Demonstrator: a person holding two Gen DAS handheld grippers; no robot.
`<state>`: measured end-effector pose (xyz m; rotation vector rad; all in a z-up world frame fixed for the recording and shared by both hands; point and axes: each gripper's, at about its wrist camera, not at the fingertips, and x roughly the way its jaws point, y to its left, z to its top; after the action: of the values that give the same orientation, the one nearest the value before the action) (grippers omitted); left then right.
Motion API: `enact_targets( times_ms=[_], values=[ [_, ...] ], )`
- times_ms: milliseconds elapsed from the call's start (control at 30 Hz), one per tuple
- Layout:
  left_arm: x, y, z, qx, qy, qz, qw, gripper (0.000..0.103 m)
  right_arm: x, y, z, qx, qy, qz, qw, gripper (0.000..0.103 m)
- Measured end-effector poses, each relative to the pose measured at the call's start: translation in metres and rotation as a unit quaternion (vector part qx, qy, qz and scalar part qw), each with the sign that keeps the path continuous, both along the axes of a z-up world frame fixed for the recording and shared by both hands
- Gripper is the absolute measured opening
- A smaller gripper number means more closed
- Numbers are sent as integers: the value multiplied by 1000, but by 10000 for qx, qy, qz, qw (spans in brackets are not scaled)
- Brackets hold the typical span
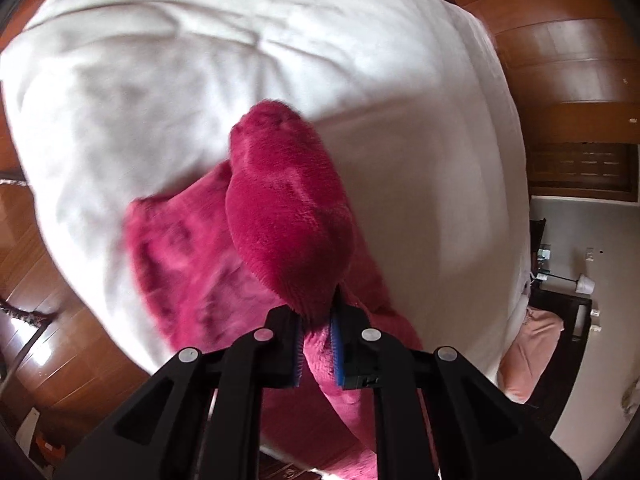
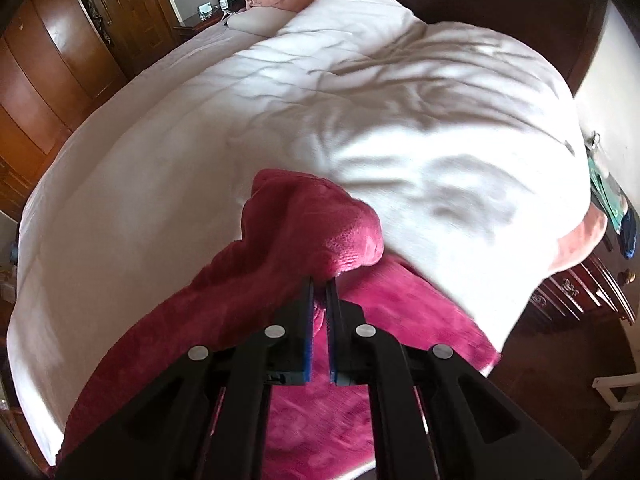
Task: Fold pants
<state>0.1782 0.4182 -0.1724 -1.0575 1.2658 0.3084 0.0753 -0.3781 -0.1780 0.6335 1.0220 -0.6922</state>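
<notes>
Crimson fleece pants [image 1: 288,216] clamped by both tools, over bed [image 1: 160,80].

Nothing readable ahead of either of my grippers right now: no words, labels, brand marks or numbers that I can make out. The small items far off to the side of my tools are too tiny and blurred to show any lettering.
</notes>
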Motion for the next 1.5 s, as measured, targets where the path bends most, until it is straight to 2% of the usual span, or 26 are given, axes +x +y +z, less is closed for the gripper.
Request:
enact_targets(
  times_ms=[100,200,400,500,567,633,667,800,833,867,900,933,1000,1167,1233,1300,1400,1467,1500],
  values=[
    [-33,-6,7,146,66,49,9999,10,-35,-2,-7,73,83,116,9999,5],
    [-62,-10,-1,224,174,133,9995,10,-66,0,-23,173,271,219,9992,5],
    [-73,-18,-59,593,416,-3,9974,10,-97,1,-87,691,408,520,9954,5],
    [-77,-19,-82,782,628,33,9950,11,-105,-5,-103,911,332,537,9938,8],
    [-77,-23,-86,916,677,-22,9935,12,-107,-12,-105,1061,142,520,9929,23],
    [-74,-27,-87,1092,708,-143,9914,12,-111,-22,-105,1122,-135,396,9928,52],
    [-72,-30,-86,1173,733,-203,9902,12,-111,-27,-104,1115,-268,332,9929,54],
    [-63,-37,-83,1327,759,-322,9877,12,-100,-48,-112,1427,-631,100,9877,54],
    [-60,-38,-82,1352,766,-343,9873,12,-95,-51,-115,1509,-653,65,9864,50],
    [-57,-40,-81,1391,788,-372,9864,12,-92,-54,-119,1563,-646,31,9856,42],
    [-55,-41,-81,1411,816,-382,9859,12,-88,-56,-123,1613,-594,4,9851,19],
    [-54,-41,-82,1430,861,-383,9852,12,-85,-55,-124,1609,-452,-34,9859,12],
    [-53,-40,-84,1423,928,-336,9849,12,-86,-52,-114,1497,-493,-83,9875,11],
    [-53,-40,-90,1525,1011,-419,9822,11,-99,-30,-75,658,-245,336,9970,11],
    [-50,-42,-94,1621,1079,-496,9796,11,-102,-27,-87,489,155,373,9980,12],
    [-49,-44,-99,1753,1201,-598,9753,11,-108,-33,-107,388,423,251,9980,19],
    [-47,-45,-108,1921,1430,-766,9679,11,-105,-38,-130,74,800,139,9967,19],
    [-46,-44,-113,1926,1497,-804,9665,11,-99,-36,-127,-34,816,190,9965,19],
    [-46,-43,-114,1920,1506,-812,9664,12,-95,-32,-120,-242,826,252,9960,19]
  ],
)
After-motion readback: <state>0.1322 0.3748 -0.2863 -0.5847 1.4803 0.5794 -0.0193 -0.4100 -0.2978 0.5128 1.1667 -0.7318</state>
